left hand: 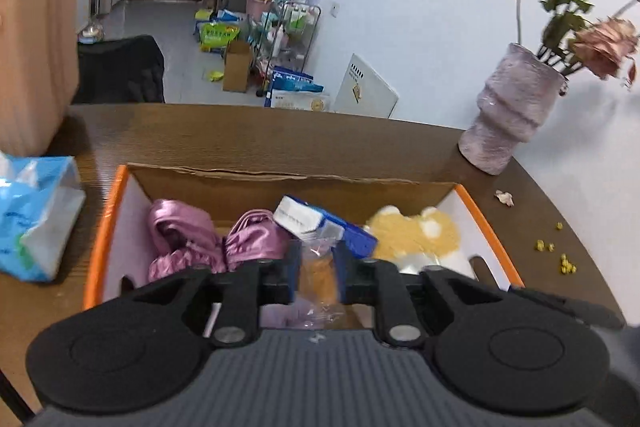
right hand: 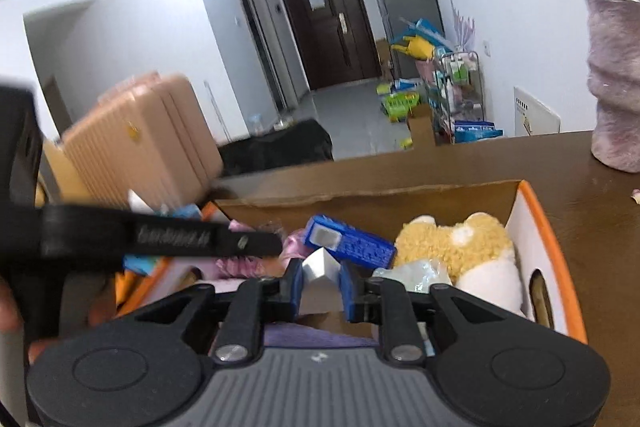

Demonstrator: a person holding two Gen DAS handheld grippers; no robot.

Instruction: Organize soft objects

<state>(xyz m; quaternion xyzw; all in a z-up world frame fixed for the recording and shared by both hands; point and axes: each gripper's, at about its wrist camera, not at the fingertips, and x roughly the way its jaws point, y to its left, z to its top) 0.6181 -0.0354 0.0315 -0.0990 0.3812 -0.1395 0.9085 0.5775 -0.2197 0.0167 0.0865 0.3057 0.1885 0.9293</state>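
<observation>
My left tongs (left hand: 318,277) hang over the near edge of the cardboard box (left hand: 280,181), jaws narrowly parted with a clear plastic packet (left hand: 318,269) holding something orange between them; whether the pads press it or it merely sits in the gap, I cannot tell. My right tongs (right hand: 320,285) are likewise over the box, jaws a little apart around a small white folded thing (right hand: 318,265); again I cannot tell if it is gripped. Inside the box lie a pink satin cloth (left hand: 188,243), a blue-and-white tissue pack (left hand: 320,223) and a yellow plush toy (left hand: 416,233); so most of the soft things seem gathered already. Left over, I judge, is the open blue tissue bag (left hand: 36,215) on the brown table (left hand: 280,131) beside the box, plus releasing what sits in my jaws.
</observation>
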